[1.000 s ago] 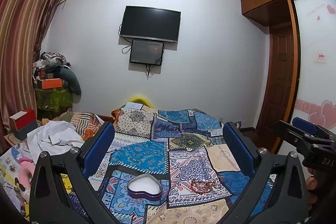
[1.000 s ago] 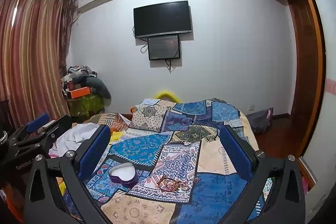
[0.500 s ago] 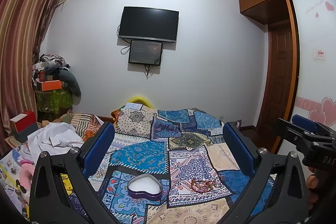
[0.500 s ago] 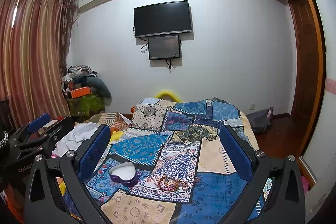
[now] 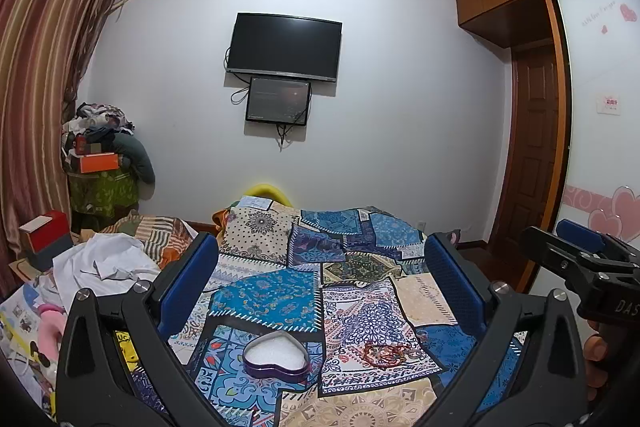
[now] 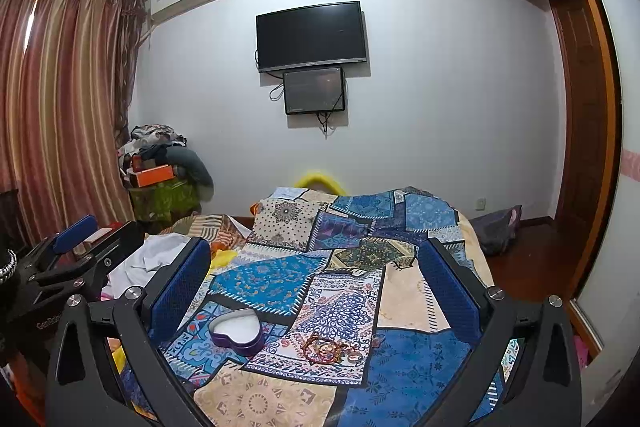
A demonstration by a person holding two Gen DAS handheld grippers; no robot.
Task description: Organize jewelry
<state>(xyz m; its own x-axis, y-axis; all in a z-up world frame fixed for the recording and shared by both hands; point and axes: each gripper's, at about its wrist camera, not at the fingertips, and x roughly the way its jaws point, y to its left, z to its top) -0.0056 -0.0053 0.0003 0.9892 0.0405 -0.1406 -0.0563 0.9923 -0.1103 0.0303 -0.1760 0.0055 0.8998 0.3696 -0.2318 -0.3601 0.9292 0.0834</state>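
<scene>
While both tongs hang spread wide and empty above the patchwork bedspread [image 5: 264, 299], the left gripper [image 5: 320, 279] frames the purple heart-shaped tin [image 5: 276, 357] (white-lined, lid off); the beaded bracelets [image 6: 328, 345] lie just right of it, below the right gripper [image 6: 314, 279].

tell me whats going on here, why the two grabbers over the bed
A person holds a gripper in each hand above a patchwork bedspread, set to tidy jewelry. Both the left gripper and right gripper are open and empty. A heart-shaped box sits open, with a beaded bracelet lying to its right. Nothing has been picked up yet.
</scene>
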